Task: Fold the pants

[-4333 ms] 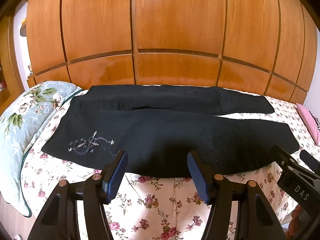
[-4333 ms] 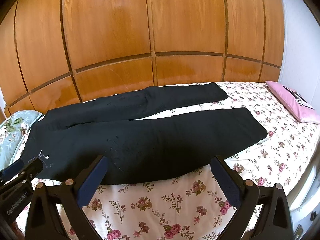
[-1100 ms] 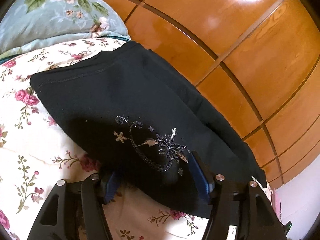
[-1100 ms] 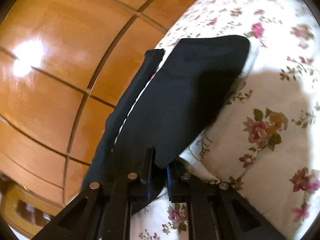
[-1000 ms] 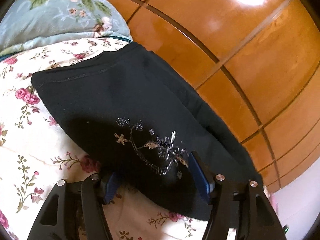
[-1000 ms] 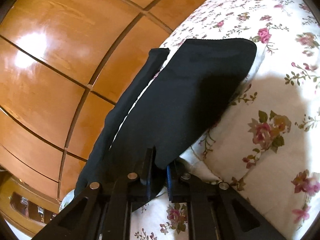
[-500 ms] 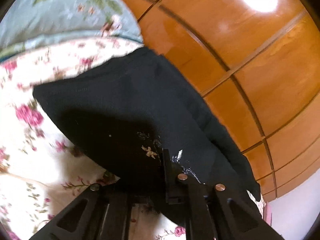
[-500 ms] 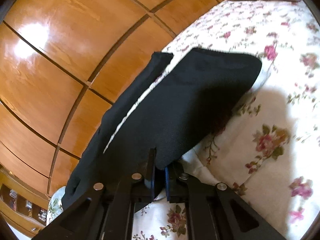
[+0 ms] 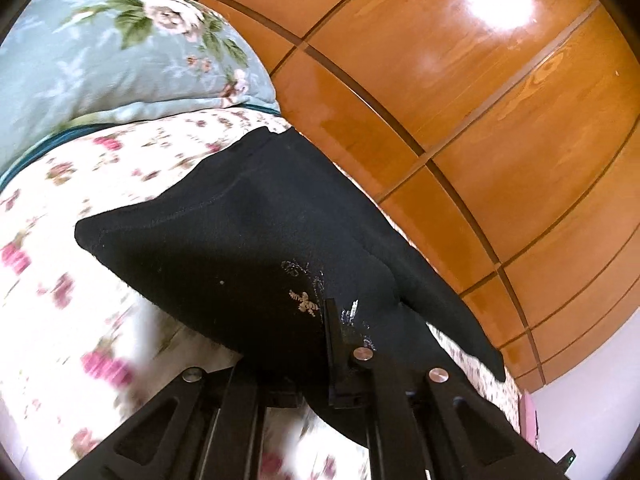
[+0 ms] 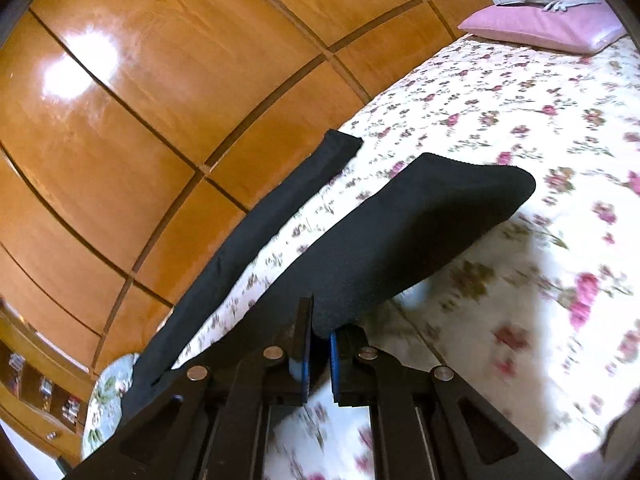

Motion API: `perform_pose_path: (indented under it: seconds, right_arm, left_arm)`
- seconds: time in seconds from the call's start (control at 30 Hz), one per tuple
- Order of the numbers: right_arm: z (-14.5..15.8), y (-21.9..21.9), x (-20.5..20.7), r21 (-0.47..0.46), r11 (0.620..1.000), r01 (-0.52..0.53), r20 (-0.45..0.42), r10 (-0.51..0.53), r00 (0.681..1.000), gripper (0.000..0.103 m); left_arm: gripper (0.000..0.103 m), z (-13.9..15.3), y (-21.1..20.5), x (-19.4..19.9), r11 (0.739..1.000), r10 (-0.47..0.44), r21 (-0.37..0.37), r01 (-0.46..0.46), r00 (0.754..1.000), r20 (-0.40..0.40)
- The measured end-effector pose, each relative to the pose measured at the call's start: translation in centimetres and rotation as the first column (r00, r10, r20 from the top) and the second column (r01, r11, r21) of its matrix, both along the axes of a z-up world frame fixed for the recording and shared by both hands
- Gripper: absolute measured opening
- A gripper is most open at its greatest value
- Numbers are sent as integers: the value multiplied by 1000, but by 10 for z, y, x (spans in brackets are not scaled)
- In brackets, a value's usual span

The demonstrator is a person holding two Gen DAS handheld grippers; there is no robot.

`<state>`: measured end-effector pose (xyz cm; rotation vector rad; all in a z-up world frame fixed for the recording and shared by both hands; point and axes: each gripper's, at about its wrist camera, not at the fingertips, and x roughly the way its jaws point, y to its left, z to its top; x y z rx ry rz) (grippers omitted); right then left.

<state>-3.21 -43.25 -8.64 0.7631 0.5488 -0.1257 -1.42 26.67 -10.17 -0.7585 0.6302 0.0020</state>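
Black pants [image 9: 248, 240] lie across a floral bedsheet [image 9: 48, 272]. My left gripper [image 9: 316, 344] is shut on the near edge of the waist end, by the small embroidered flower [image 9: 304, 302], and holds it lifted off the bed. In the right wrist view my right gripper [image 10: 320, 344] is shut on the near edge of the near leg [image 10: 400, 240], close to its hem, and holds it raised above the sheet [image 10: 560, 280]. The far leg [image 10: 256, 232] still lies flat along the wooden panels.
A tall wooden panel wall [image 9: 480, 120] runs along the far side of the bed. A light blue floral pillow [image 9: 100, 52] lies by the waist end. A pink pillow [image 10: 540, 24] lies beyond the leg hems.
My left gripper closed on the waist edge near the embroidery and lifted it. My right gripper, closed on the leg edge throughout, has raised the leg higher off the sheet.
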Motion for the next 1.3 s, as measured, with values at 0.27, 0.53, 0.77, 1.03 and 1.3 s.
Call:
perform_pose_path:
  seconds: [0.27,0.53,0.77,1.03,1.3]
  right_arm:
    - [-39,-8,-20,27,1000,-13,-87,16,996,8]
    - [-34,-30,-18,54,998,30,-38,-28,999,45]
    - [-40,-74,-4,98,981,165,-82,-157,984,8]
    - [-9,-64,-26,-65,986,154,-28,-156,987,8]
    - [-39,-76,-36,-28,986,166,-120,-168,978,23]
  left_arm:
    - [19,-36,0,-16,1000,16,13,-15,998,-56]
    - [37,-29,40,-12,982,189,-32,-189,982,-9]
    - [9,-40,56,9,969,242,-16,-245,965,-103]
    - [6,-20,62,-25,968,249,1,-249,967,-60]
    - [17,-31,62,-27,971,238,41,-235,965,-111]
